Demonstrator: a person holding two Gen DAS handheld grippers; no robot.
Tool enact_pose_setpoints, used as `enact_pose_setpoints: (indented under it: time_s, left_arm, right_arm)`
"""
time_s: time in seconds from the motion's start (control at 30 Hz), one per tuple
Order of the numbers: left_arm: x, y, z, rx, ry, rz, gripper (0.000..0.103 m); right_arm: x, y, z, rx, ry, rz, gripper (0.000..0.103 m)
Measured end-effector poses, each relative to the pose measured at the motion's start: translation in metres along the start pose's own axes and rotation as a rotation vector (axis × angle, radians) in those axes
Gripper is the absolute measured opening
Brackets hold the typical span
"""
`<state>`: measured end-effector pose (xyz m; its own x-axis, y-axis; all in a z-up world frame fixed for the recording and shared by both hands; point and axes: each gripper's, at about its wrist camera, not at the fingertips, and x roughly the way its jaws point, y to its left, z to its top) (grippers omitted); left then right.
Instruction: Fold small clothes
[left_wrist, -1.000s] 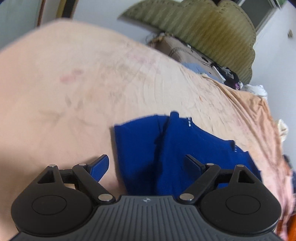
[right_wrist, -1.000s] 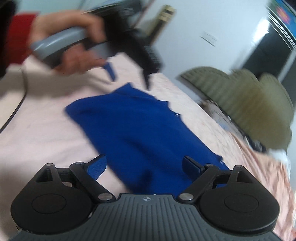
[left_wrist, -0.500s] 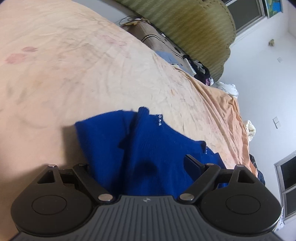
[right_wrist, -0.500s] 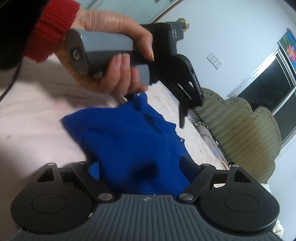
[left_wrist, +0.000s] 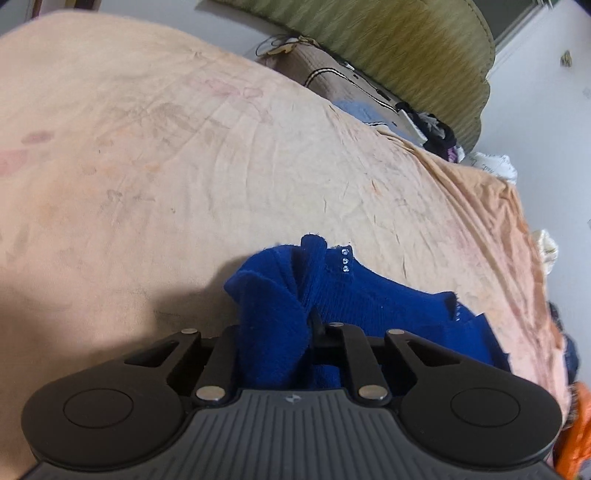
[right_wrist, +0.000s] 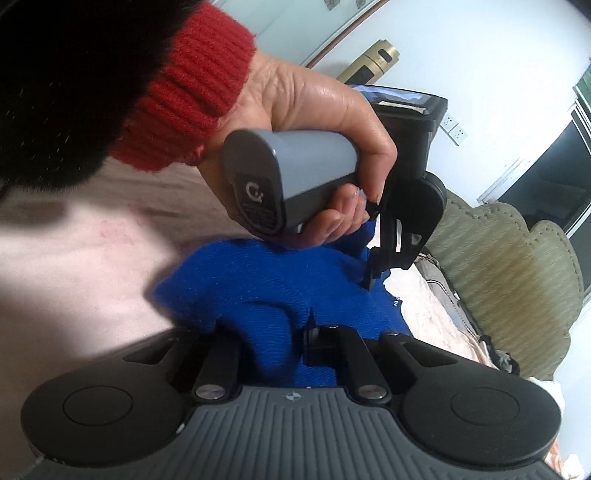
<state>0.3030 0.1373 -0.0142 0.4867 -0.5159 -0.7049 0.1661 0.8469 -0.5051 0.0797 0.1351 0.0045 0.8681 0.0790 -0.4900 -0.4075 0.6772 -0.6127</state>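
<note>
Left wrist view: left gripper (left_wrist: 310, 325) has just closed its jaws on a bunched fold of the blue garment (left_wrist: 332, 291), which lies on the peach bedsheet (left_wrist: 184, 166); a green headboard (left_wrist: 388, 40) sits at 1 o'clock. Right wrist view: right gripper (right_wrist: 308, 334) has likewise just clamped the garment's near edge. At 12 o'clock, a hand (right_wrist: 314, 107) in a red cuff (right_wrist: 184, 96) grips the left tool's grey handle (right_wrist: 291, 177).

Home bedroom | peach bedsheet (left_wrist: 229, 155) spread wide; green scalloped upholstered headboard (left_wrist: 388, 40) beyond it; clothes pile (left_wrist: 439, 133) heaped just before headboard
</note>
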Motion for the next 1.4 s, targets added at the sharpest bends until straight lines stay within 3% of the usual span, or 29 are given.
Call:
enact_pose_setpoints:
  time_s: [0.13,0.27,0.57,0.97,1.4]
  left_arm:
    - [-0.012,-0.026,-0.003,0.090,-0.034,0.084,0.012]
    - [-0.029,-0.056,-0.003,0.147,-0.078,0.119,0.012]
    - [-0.043,-0.114,-0.002,0.133,-0.107,0.132,0.012]
    - [-0.019,-0.194,-0.018,0.236,-0.100,0.185,0.012]
    - [0.025,-0.256,-0.041,0.333,-0.054,0.181,0.012]
  right_arm:
    - [-0.014,-0.012,-0.006,0.022,-0.034,-0.011,0.008]
    - [-0.030,-0.030,-0.018,0.032,-0.061,-0.059,0.007]
    - [-0.073,-0.060,-0.048,0.079,-0.081,-0.186,0.007]
    - [-0.097,-0.096,-0.098,0.160,-0.038,-0.261,0.007]
    - [-0.108,-0.121,-0.148,0.243,0.026,-0.316,0.007]
